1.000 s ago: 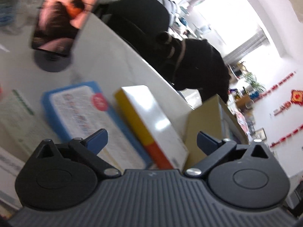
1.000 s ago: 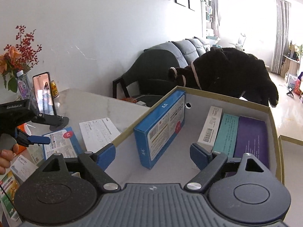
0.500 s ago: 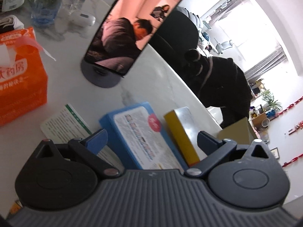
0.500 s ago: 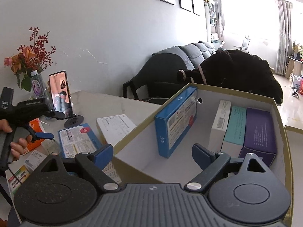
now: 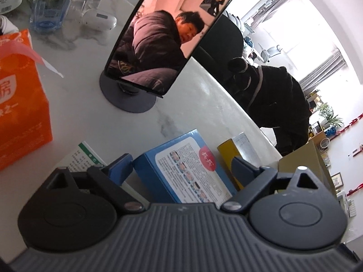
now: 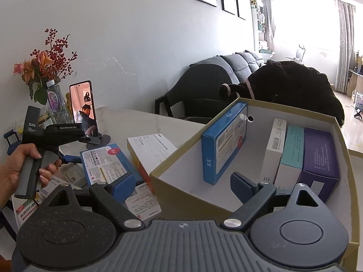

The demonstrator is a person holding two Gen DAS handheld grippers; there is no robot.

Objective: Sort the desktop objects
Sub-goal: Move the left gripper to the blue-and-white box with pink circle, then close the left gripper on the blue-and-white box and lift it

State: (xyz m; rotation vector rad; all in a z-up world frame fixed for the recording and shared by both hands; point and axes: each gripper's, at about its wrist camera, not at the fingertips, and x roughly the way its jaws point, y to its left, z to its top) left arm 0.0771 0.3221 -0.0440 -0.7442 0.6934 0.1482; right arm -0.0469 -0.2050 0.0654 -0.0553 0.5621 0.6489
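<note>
In the left wrist view a flat blue box (image 5: 186,165) lies on the marble table between the fingers of my left gripper (image 5: 181,166). Its jaws are closing, and the pads stand just off the box's sides. A yellow and white box (image 5: 236,154) lies right of it. In the right wrist view my right gripper (image 6: 183,182) hangs open and empty over the near corner of the open cardboard box (image 6: 295,111). Inside it an upright blue box (image 6: 224,149) leans on the left wall, with white (image 6: 275,145), teal (image 6: 292,149) and purple (image 6: 320,156) boxes side by side.
A phone on a round stand (image 5: 163,36) rises just behind the blue box. An orange tissue pack (image 5: 20,104) sits to the left, a flower bottle (image 6: 54,99) behind. Leaflets and small packs (image 6: 145,201) lie near the front. A hand (image 6: 20,161) holds the left gripper's handle.
The left gripper has swung toward the phone and come down, so the blue box now sits between its fingers, which have narrowed a little. The right gripper has drawn back from the cardboard box.
</note>
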